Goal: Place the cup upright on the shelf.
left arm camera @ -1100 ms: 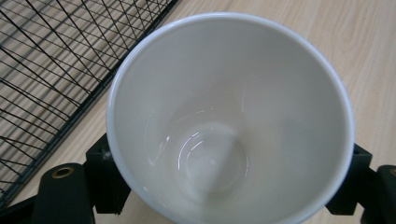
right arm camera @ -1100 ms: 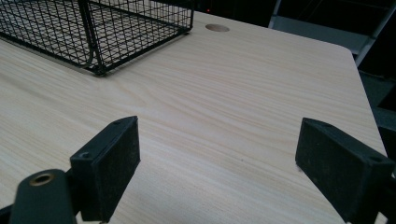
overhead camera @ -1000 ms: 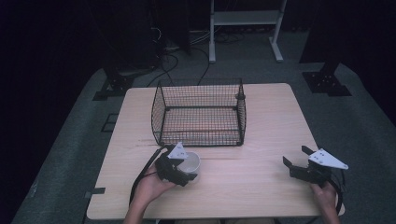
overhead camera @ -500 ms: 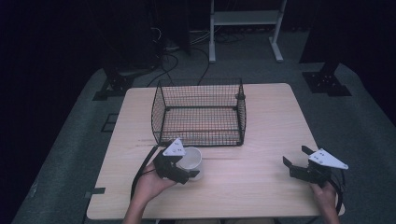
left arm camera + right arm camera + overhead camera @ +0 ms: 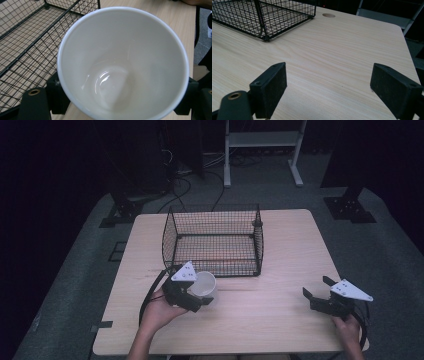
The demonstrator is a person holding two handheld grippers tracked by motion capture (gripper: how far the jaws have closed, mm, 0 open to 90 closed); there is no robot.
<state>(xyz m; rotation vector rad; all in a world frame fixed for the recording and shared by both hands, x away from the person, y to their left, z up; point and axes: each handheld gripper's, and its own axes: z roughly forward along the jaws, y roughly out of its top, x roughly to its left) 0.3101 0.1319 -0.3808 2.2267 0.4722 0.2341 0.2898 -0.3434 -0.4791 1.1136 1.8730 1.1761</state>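
A white cup [image 5: 204, 285] sits between the jaws of my left gripper [image 5: 196, 298], just in front of the black wire basket [image 5: 215, 241]. In the left gripper view the cup [image 5: 122, 62] is empty, its mouth turned to the camera, with a black jaw pressed on each side; the basket's mesh [image 5: 27, 42] lies at the left. My right gripper [image 5: 317, 292] stands open over bare wood near the table's right front edge. Its wide-apart jaws frame bare tabletop in the right gripper view, midpoint [image 5: 337, 92], with the basket's corner [image 5: 265, 37] far ahead.
The light wooden table [image 5: 285, 245] has a round cable hole [image 5: 328, 15] near its far edge. The basket is empty. A white metal stand [image 5: 260, 140] and dark cables [image 5: 180, 180] are on the floor beyond the table.
My left gripper with the cup has shifted slightly left and a bit farther from the front edge. The right gripper has stayed put.
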